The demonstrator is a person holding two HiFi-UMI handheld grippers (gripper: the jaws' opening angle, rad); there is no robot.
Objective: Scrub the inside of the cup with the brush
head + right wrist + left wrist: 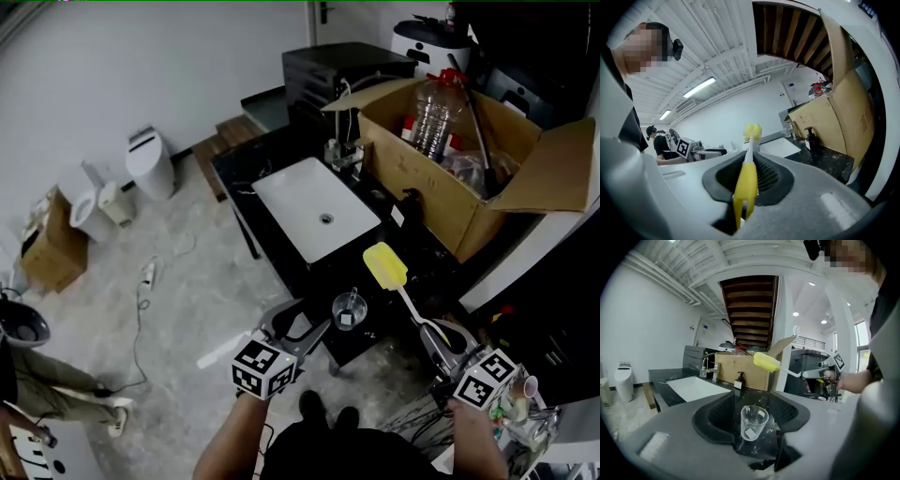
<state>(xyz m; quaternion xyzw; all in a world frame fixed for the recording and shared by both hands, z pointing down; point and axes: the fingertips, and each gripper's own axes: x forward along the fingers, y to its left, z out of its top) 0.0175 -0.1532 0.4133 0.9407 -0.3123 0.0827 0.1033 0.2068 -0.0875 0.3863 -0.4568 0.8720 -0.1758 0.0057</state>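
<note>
1. While the cup (753,422) stands upright close to the near edge of the dark table (309,279), the left gripper (314,330) frames it. Its jaws are apart, one on each side, with a gap between each pad and the glass, so nothing is pressing.
2. Over on the right, the right gripper (436,337) is clamped on the yellow handle of the brush (385,265). The yellow head hangs in the air just beyond the cup and to its right, not inside it.
3. So the step in hand reads as securing the cup. The best play is to ease the left jaws in level until the pads sit around the cup's middle, then close gently. The clear wall looks smooth, and a pinch near the rim would likely make it slip or tip.
4. Mind that edge! A nudge toward the near side could send the cup off the table, so both pads should meet the glass squarely and together.
5. Once the cup is held, carry the brush head over the mouth, line the handle up with the cup's axis and lower it straight in. The head looks nearly as wide as the opening, so a slanted entry would probably catch the rim.
6. No scrubbing yet. The white sink (305,202) lies farther off to the left, well apart from the cup.
</note>
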